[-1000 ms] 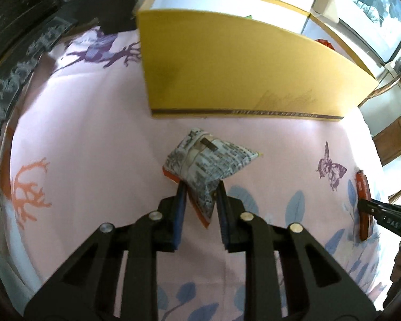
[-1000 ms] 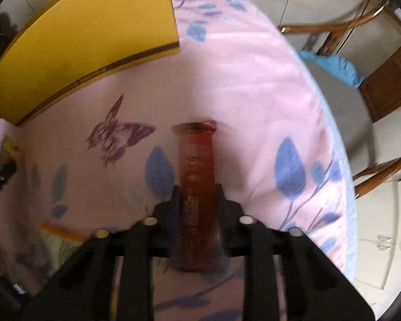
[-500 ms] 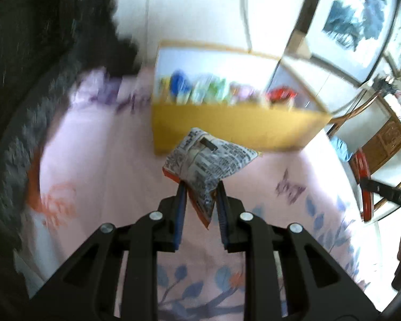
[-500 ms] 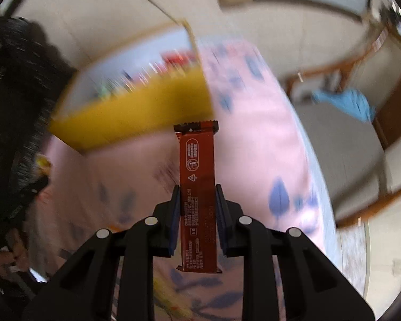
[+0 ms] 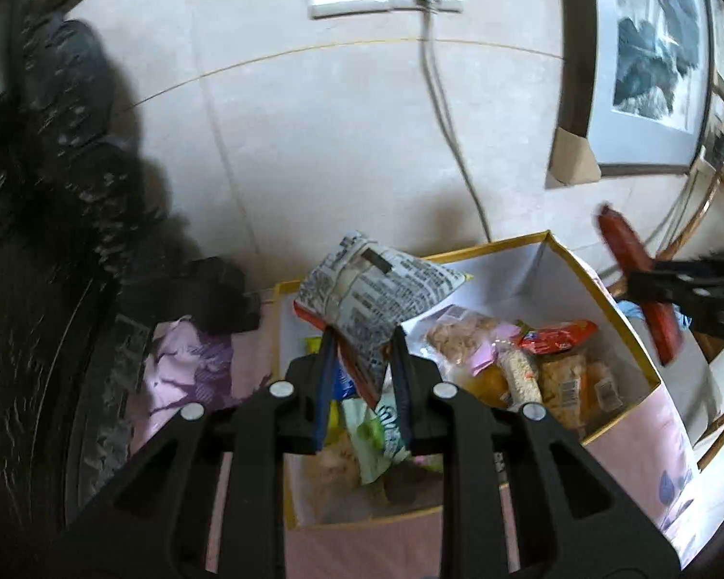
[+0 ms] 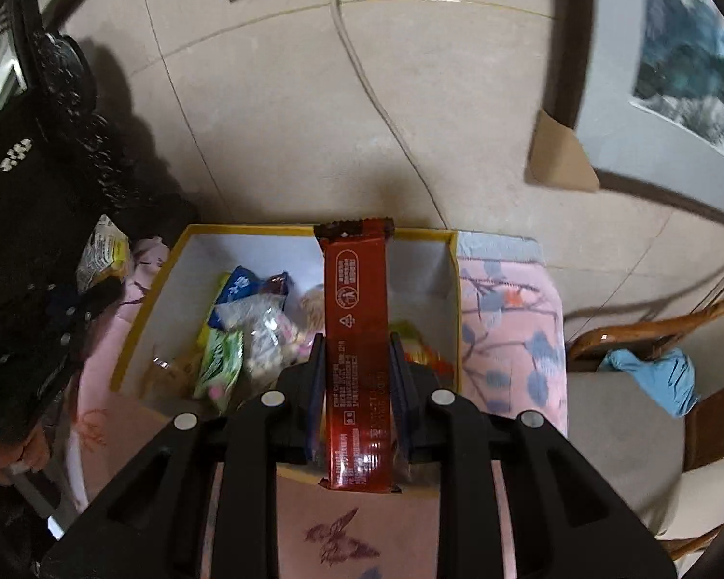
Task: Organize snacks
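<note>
Left tongs (image 5: 359, 381) clamp crinkly printed pouch (image 5: 371, 299) | right tongs (image 6: 355, 386) clamp glossy red bar (image 6: 357, 337) | above yellow box (image 6: 145, 318)

Box top: my box (image 6: 453, 284) stands open from above, walls all round.
Left and middle: packets (image 6: 246, 333) heaped there block my way down.
Right end: white floor (image 6: 420, 289) shows past my bar (image 6: 357, 337), room there.
Behind: wall (image 5: 338, 144) and cable (image 5: 453, 144) close off the far side.
</note>
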`<action>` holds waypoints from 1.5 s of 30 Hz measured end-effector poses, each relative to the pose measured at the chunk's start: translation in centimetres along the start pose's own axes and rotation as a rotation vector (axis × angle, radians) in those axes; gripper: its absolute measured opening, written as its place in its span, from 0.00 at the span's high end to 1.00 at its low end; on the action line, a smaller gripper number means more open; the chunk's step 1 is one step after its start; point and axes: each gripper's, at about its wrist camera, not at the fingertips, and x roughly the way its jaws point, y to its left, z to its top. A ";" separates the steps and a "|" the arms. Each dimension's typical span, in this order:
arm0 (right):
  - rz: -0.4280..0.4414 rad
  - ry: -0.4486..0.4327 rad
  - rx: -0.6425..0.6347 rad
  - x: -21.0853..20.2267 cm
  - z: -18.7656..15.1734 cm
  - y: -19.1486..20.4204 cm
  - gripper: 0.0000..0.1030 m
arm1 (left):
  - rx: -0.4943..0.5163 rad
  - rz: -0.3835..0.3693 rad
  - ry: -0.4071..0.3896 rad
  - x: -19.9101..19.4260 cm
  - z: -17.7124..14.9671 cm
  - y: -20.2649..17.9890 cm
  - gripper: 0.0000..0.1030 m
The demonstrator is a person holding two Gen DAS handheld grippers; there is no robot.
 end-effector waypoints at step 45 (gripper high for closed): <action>-0.171 0.258 0.076 -5.9 -36.8 -5.1 0.73 | 0.132 -0.022 0.389 -4.4 -27.2 -15.2 0.57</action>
